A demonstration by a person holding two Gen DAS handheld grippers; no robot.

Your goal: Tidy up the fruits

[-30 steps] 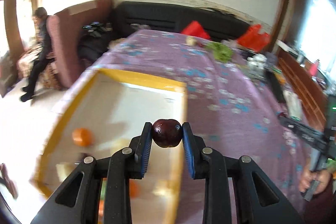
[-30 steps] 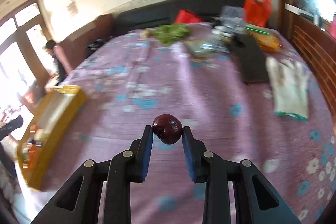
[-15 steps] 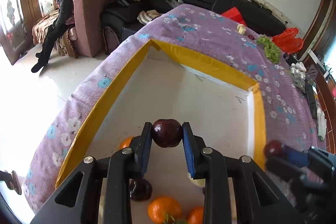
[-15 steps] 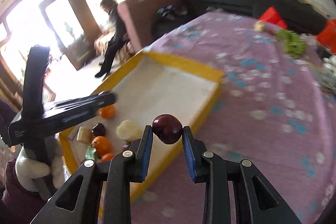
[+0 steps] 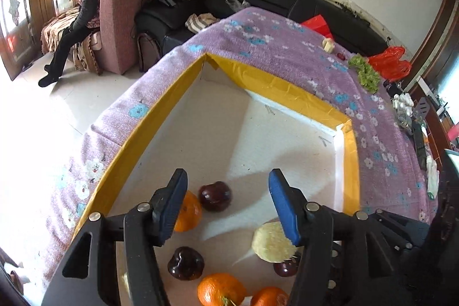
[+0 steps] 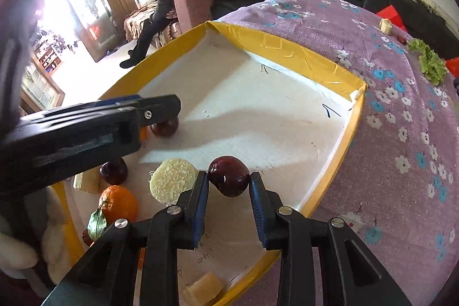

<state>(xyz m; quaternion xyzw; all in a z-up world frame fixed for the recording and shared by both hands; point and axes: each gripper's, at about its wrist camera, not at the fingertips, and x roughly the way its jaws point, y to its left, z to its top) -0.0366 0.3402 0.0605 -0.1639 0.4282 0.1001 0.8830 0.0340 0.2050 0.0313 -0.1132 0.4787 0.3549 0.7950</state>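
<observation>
A yellow-rimmed white tray [image 5: 160, 111] [image 6: 352, 131] lies on the purple flowered cloth. My left gripper [image 5: 228, 207] is open and empty above the tray. A dark red plum [image 5: 215, 196] lies just below it beside an orange [image 5: 188, 212]. Another plum [image 5: 186, 263], more oranges [image 5: 221, 291] and a pale round slice [image 5: 271, 245] lie nearer. My right gripper [image 6: 228, 185] is shut on a dark red plum [image 6: 228, 175] and holds it over the tray's near right part. The left gripper shows from the side in the right wrist view [image 6: 160, 108].
On the cloth beyond the tray lie green lettuce [image 5: 365, 73], a pale fruit piece [image 5: 328, 44] and a small cherry [image 5: 340, 56]. Red bags [image 5: 390, 66] and clutter sit at the far right. A sofa, an armchair and a seated person [image 5: 80, 19] are behind.
My left gripper has opened and let go of its plum, which now lies in the tray. My right gripper has moved over the tray with its plum.
</observation>
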